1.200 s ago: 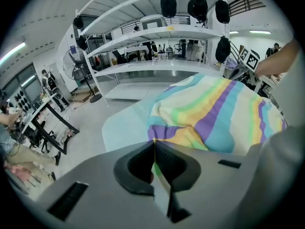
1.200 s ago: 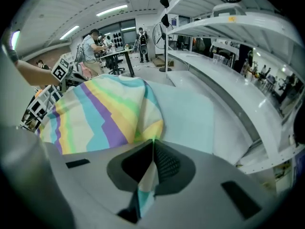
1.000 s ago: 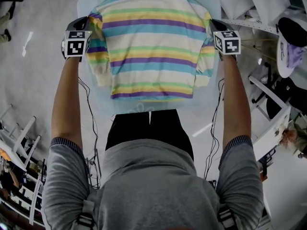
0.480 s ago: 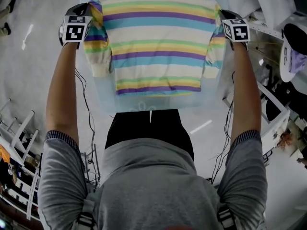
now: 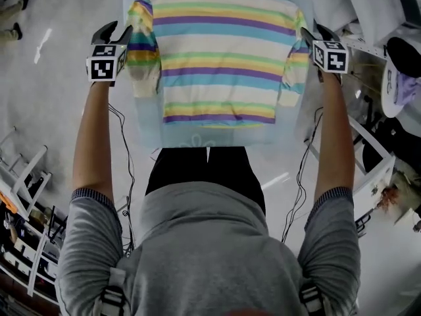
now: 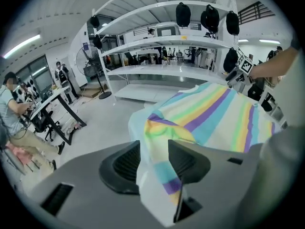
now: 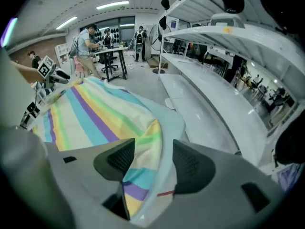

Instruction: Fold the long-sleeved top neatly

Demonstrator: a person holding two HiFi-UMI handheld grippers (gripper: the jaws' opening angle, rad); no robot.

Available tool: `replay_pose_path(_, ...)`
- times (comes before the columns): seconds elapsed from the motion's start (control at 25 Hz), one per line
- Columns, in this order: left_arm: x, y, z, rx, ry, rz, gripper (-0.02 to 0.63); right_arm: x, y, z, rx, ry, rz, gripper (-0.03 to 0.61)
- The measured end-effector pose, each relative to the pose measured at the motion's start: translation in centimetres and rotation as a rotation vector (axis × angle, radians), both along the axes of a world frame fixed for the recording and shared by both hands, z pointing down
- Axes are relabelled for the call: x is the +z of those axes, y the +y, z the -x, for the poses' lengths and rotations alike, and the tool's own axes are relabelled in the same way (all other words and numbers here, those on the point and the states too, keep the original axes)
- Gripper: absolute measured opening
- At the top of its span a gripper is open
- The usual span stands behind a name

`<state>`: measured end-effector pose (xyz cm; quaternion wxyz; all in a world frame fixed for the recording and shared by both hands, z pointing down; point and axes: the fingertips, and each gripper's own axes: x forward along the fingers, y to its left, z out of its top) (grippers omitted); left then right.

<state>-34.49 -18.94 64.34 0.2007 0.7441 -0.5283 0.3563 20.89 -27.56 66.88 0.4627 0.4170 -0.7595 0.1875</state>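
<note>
We hold a two-jaw gripper in each hand over a pastel-striped, knitted long-sleeved top (image 5: 223, 51). The top lies flat and face up on a pale blue tabletop (image 5: 217, 137). Its collar is at the far edge and its hem towards the near edge, with a bare strip of tabletop between the hem and us.

The left gripper (image 6: 154, 145) is at the tabletop's left edge, up by the shoulder of the left sleeve (image 5: 141, 54). Its jaws are opening. A fold of striped sleeve cloth hangs between the ribbed black pads (image 6: 126, 163), draped loosely rather than pinched flat. The cloth seems to brush the right-hand pad, though we cannot be sure of that.

The right gripper (image 7: 153, 144) mirrors it at the tabletop's right edge, by the upper part of the right sleeve (image 5: 293, 64). Its jaws are opening too. Sleeve cloth and a pale blue layer run up between the two pads, with a gap showing on either side.

Both sleeves lie down along the sides of the top's body, cuffs towards the near edge. Each gripper's marker cube (image 5: 105, 61) faces up at us. White shelving (image 6: 162, 37) stands beyond the far edge.
</note>
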Motion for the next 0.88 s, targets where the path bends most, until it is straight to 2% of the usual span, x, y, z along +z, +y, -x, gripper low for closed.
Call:
replay_pose_path(0.12, -1.9, 3.3, -0.4, -0.048, 0.053, -0.009, 0.209, -3.0, 2.5, 2.2, -0.018, -0.054, -0.041, 0.278)
replay_pose_path(0.24, -5.2, 6.6, -1.7, -0.086, 0.123, -0.034, 0.21, -6.5, 5.9, 6.3, -0.097, -0.097, -0.081, 0.278)
replay_pose_path(0.48, -11.9, 11.5, -3.6, -0.136, 0.174, -0.113, 0.209, -14.2, 12.3, 15.3, -0.184, -0.277, -0.12, 0.278)
replay_pose_path(0.68, -12.5, 16.3, -3.6, -0.198, 0.198, -0.081, 0.209, -19.1, 17.8, 21.7, -0.258, -0.399, -0.123, 0.278)
replay_pose_path(0.88, -12.1, 19.3, -4.3, -0.212, 0.22, -0.038, 0.21, -21.1, 21.1, 25.6, -0.261, -0.468, -0.089, 0.278)
